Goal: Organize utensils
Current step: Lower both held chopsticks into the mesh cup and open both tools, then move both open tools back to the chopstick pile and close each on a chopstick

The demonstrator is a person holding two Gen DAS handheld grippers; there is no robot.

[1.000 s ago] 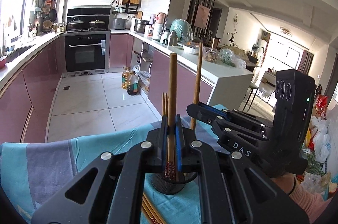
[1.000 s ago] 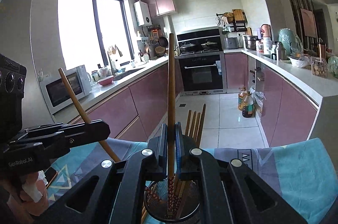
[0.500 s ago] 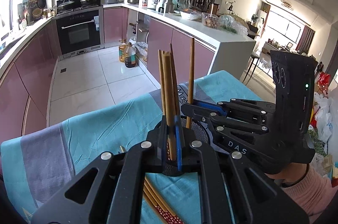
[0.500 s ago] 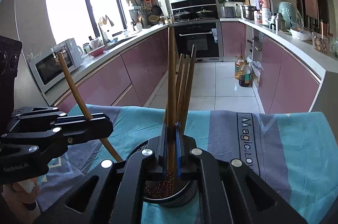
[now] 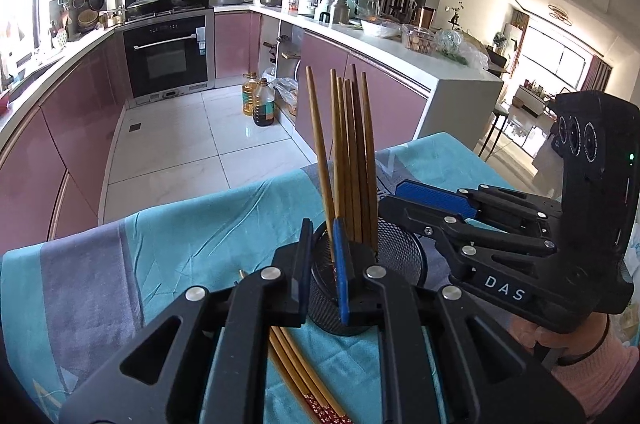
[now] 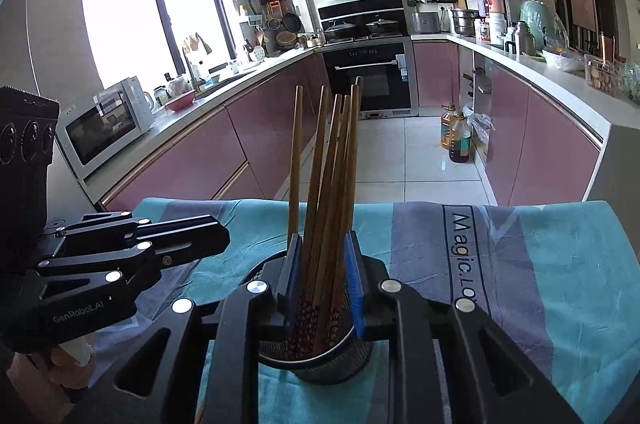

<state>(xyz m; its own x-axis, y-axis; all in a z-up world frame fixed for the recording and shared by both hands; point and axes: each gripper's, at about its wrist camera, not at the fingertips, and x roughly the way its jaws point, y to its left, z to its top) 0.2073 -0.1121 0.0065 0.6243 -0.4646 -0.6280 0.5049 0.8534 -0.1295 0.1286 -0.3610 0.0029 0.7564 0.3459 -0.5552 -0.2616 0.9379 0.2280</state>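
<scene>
Tablecloth (image 6: 560, 264): chopsticks (image 6: 332, 163) in holder (image 6: 320, 368) (patterned ends down); left gripper (image 5: 322, 236) apart, right gripper (image 6: 322, 244) opening around them.

I see chopsticks (image 6: 326, 183) standing in the mesh holder (image 6: 316, 364), holder on the tablecloth (image 6: 560, 264), loose chopsticks (image 5: 304, 376) lying beside the holder, oven (image 6: 372, 75) far behind it

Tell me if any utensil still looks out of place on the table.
Yes. Several brown wooden chopsticks lie flat on the teal tablecloth, beside the black mesh holder, while the other chopsticks stand upright inside it.
</scene>
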